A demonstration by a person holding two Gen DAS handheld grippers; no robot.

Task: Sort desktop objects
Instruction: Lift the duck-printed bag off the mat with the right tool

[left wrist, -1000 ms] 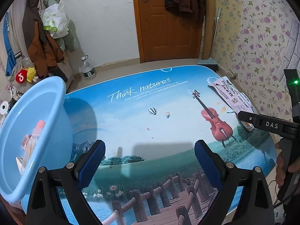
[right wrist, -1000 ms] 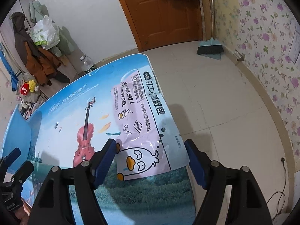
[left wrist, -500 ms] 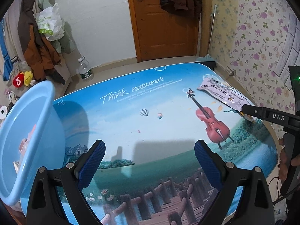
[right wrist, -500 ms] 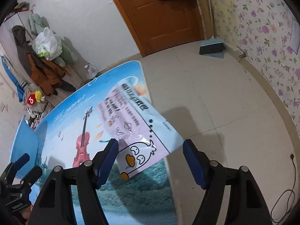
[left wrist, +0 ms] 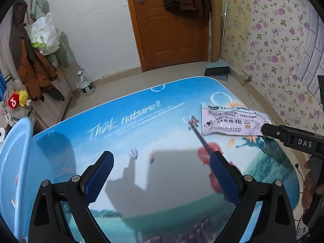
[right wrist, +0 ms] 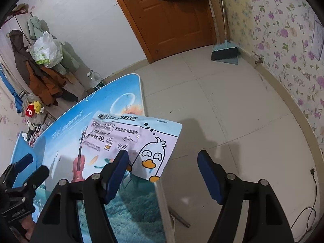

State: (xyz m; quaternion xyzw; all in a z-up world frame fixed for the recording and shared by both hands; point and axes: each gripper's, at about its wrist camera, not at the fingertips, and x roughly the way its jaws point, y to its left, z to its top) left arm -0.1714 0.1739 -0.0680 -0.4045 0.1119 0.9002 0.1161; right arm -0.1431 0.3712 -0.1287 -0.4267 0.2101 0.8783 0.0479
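Note:
A pale lilac snack bag with a cartoon duck (right wrist: pixel 139 139) lies at the table's right edge, partly overhanging it; it also shows in the left wrist view (left wrist: pixel 230 121). My right gripper (right wrist: pixel 163 163) is open, its left finger pad (right wrist: pixel 118 168) over the bag's near end, its right finger out past the table edge. In the left wrist view the right gripper's finger (left wrist: pixel 291 137) reaches the bag. My left gripper (left wrist: pixel 160 174) is open and empty above the middle of the table. A light blue basin (left wrist: pixel 14 172) stands at the left with some items inside.
The printed blue table top (left wrist: pixel 141 125) ends close to the right, with tiled floor (right wrist: pixel 232 111) beyond. A water bottle (left wrist: pixel 85 83), a broom (right wrist: pixel 224 52), hung coats and a wooden door are at the back.
My right gripper has moved in over the near end of the duck bag, which appears turned and slid further off the edge. My left gripper has tilted up; the basin slid out to the left of view.

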